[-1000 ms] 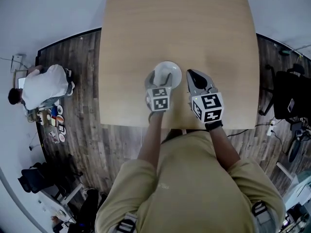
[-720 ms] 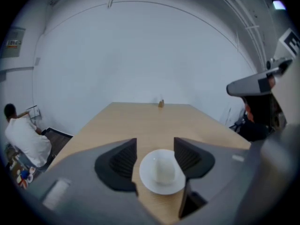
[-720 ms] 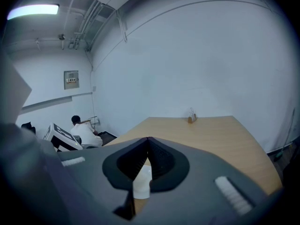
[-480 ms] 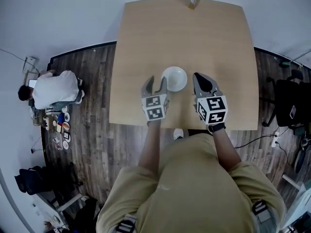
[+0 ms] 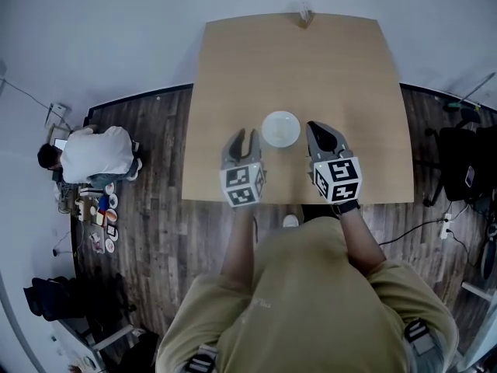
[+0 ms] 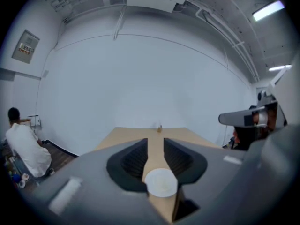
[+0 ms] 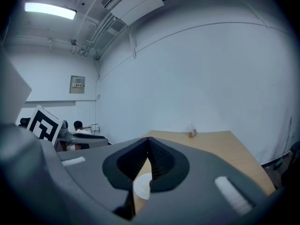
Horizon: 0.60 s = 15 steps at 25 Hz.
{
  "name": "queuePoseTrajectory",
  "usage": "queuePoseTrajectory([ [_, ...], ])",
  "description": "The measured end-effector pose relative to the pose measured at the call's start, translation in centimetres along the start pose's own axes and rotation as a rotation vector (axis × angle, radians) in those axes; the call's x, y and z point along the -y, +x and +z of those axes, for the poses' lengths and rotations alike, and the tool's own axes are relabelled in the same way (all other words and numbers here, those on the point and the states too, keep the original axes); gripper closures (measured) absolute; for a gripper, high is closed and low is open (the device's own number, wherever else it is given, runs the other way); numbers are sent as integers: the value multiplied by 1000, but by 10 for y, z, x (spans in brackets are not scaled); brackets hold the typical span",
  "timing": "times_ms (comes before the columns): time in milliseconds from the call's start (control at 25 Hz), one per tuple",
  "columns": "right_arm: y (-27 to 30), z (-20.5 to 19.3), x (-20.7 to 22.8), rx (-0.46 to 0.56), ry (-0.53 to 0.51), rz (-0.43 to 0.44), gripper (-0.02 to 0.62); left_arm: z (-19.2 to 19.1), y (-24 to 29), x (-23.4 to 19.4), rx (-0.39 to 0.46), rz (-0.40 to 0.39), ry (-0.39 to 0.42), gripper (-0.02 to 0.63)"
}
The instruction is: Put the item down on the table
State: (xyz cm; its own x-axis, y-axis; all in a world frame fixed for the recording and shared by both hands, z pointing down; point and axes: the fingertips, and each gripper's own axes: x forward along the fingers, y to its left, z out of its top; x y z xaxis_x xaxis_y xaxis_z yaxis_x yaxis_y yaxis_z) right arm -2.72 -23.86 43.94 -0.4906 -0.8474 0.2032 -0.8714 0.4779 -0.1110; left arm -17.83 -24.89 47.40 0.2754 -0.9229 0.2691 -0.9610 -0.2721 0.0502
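A white bowl [image 5: 280, 128] stands on the light wooden table [image 5: 349, 76], free of both grippers. My left gripper [image 5: 242, 138] is open just left of the bowl and a little nearer to me, with nothing in it. In the left gripper view the bowl [image 6: 161, 182] shows low in the gap between the parted jaws of that gripper [image 6: 154, 144]. My right gripper [image 5: 317, 130] is shut and empty, just right of the bowl. In the right gripper view the bowl [image 7: 142, 186] peeks out below the closed jaws of the right gripper [image 7: 148, 142].
A small brown object [image 5: 304, 14] stands at the table's far edge, also seen as the same small object [image 6: 160, 127] in the left gripper view. A person in a white shirt [image 5: 93, 152] sits on the dark wood floor at the left. A black chair [image 5: 466, 165] is at the right.
My left gripper has let go of the bowl's rim, opened, and drawn back toward me and to the left. The bowl stays on the table. The right gripper has barely moved.
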Motion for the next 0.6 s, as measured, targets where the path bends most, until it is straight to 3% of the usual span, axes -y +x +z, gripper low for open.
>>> queuePoseTrajectory([
  [600,-25,16,-13,66,-51,-16,589,41,-51,2,156,26,8,595],
])
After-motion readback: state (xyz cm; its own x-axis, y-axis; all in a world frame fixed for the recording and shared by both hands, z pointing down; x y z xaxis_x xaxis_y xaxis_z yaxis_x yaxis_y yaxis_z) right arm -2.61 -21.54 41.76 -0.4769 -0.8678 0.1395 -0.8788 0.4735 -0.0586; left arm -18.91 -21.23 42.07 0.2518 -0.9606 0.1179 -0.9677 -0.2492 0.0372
